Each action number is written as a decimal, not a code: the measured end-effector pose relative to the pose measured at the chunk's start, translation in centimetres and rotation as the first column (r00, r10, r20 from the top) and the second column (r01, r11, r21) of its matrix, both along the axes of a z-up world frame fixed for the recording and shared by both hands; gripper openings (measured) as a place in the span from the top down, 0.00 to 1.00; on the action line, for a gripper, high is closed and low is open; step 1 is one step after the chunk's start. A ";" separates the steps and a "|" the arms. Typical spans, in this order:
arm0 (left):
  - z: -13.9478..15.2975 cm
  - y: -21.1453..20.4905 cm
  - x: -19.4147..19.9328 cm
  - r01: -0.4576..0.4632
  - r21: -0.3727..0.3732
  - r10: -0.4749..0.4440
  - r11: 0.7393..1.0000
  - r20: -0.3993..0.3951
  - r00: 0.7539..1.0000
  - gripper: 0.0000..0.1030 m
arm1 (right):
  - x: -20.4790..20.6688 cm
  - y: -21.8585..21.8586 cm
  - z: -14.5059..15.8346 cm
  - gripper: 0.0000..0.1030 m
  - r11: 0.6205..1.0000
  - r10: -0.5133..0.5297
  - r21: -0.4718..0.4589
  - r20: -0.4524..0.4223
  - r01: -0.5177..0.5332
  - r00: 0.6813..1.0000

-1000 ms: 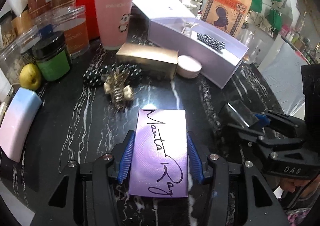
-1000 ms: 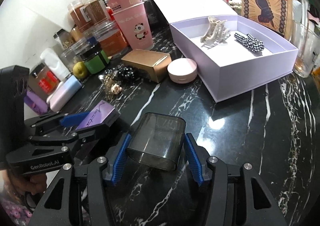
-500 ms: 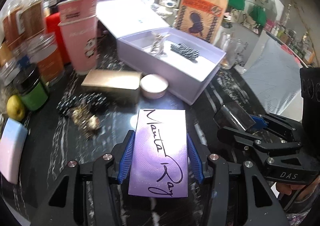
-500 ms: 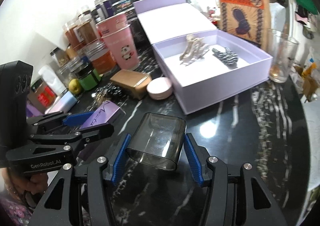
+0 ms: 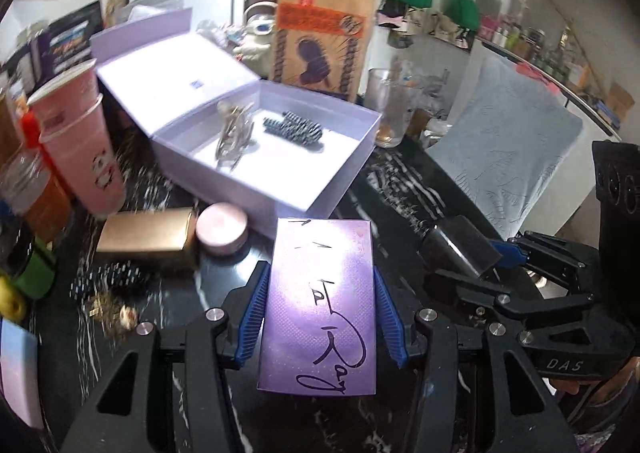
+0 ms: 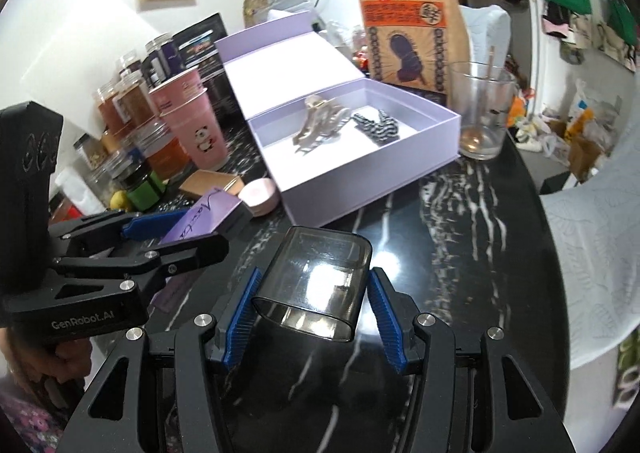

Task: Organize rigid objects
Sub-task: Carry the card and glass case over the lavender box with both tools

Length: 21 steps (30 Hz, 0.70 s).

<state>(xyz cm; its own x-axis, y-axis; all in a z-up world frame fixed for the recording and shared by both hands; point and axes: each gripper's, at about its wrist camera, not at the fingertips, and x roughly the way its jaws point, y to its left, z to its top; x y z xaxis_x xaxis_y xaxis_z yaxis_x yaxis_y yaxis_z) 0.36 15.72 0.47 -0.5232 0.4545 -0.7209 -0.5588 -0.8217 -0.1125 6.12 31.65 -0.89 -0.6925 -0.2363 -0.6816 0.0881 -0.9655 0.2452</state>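
Observation:
My left gripper [image 5: 320, 309] is shut on a flat purple box [image 5: 320, 305] with black handwriting, carried above the black marble counter. My right gripper [image 6: 312, 293] is shut on a smoky transparent case [image 6: 316, 285]; both pairs of blue pads press the sides. Each gripper shows in the other's view: the left gripper [image 6: 188, 227] at the left, the right gripper [image 5: 492, 257] at the right. Ahead stands an open lilac box [image 5: 320, 193] [image 6: 360, 189] with its lid folded back. Inside lie a beige hair claw [image 6: 320, 125] and a black-and-white checked clip [image 6: 376, 127].
In front of the lilac box sit a round pink compact [image 5: 222, 229], a gold carton [image 5: 148, 237], a dotted scrunchie [image 5: 112, 279] and a pearl clip [image 5: 116, 311]. Pink cups [image 6: 196, 125], jars [image 6: 128, 101] and a lemon crowd the left. A glass [image 6: 480, 113] and paper bag [image 6: 408, 37] stand behind.
Both grippers have risen and swung toward the open lilac box, still carrying the purple box and the smoky case. The lilac box now sits nearer the middle of both views.

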 end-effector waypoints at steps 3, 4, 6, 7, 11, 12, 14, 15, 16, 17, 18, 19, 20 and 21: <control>0.6 0.8 -0.1 0.017 0.001 -0.017 1.000 -0.018 1.000 0.51 | 0.1 0.7 0.1 0.47 1.000 -0.016 -0.005 0.000 0.016 1.000; 0.9 1.1 -0.2 0.021 0.002 -0.021 1.000 -0.025 0.999 0.51 | 0.0 0.9 0.2 0.47 1.000 -0.021 -0.005 0.001 0.021 1.000; 1.3 1.5 -0.4 0.025 0.002 -0.025 1.000 -0.034 0.999 0.51 | -0.2 1.3 0.3 0.47 1.000 -0.029 -0.004 -0.004 0.029 1.000; 1.5 1.7 -0.6 0.026 0.001 -0.026 1.000 -0.037 0.999 0.51 | -0.2 1.4 0.5 0.47 0.999 -0.032 -0.002 -0.007 0.032 0.999; 2.1 2.1 -1.5 0.031 0.010 -0.030 0.999 -0.040 0.999 0.51 | -0.9 2.0 1.1 0.47 0.999 -0.035 0.005 -0.023 0.035 0.999; 2.3 2.3 -1.7 0.029 0.011 -0.029 1.000 -0.040 0.999 0.51 | -1.1 2.2 1.3 0.47 0.999 -0.034 0.004 -0.025 0.034 0.999; 2.5 2.6 -2.3 0.026 0.006 -0.025 1.000 -0.045 0.999 0.51 | -1.6 2.5 1.6 0.47 1.000 -0.030 0.007 -0.032 0.030 0.999; 2.7 2.7 -2.4 0.025 0.005 -0.024 1.000 -0.049 0.999 0.51 | -1.8 2.6 1.8 0.47 0.999 -0.030 0.011 -0.036 0.030 0.999; 2.8 2.8 -2.7 0.021 0.004 -0.021 1.000 -0.052 0.998 0.51 | -2.0 2.6 2.0 0.47 0.999 -0.028 0.018 -0.042 0.029 0.999; 3.0 2.9 -3.0 0.016 0.003 -0.016 1.000 -0.053 0.998 0.51 | -2.3 2.7 2.2 0.47 0.999 -0.026 0.024 -0.046 0.027 0.999; 3.1 3.0 -3.3 0.012 0.004 -0.012 1.000 -0.050 0.999 0.51 | -2.6 2.8 2.4 0.47 0.999 -0.023 0.028 -0.049 0.024 0.999; 3.2 3.0 -3.6 0.011 0.006 -0.010 1.000 -0.047 0.999 0.51 | -2.8 2.8 2.5 0.47 0.999 -0.019 0.030 -0.052 0.021 0.998; 3.3 3.1 -3.9 0.010 0.009 -0.009 1.000 -0.045 0.999 0.51 | -3.0 2.9 2.7 0.47 0.999 -0.016 0.031 -0.055 0.017 0.998; 3.3 3.1 -4.2 0.008 0.011 -0.007 1.000 -0.044 0.999 0.51 | -3.3 2.9 2.8 0.47 0.999 -0.014 0.033 -0.057 0.016 0.998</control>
<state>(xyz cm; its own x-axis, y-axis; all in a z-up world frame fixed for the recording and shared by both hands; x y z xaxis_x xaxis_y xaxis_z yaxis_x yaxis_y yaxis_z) -3.81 18.80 3.82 -0.5512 0.4666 -0.6917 -0.5695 -0.8163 -0.0968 2.82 34.53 1.95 -0.7337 -0.2036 -0.6483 0.0867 -0.9743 0.2078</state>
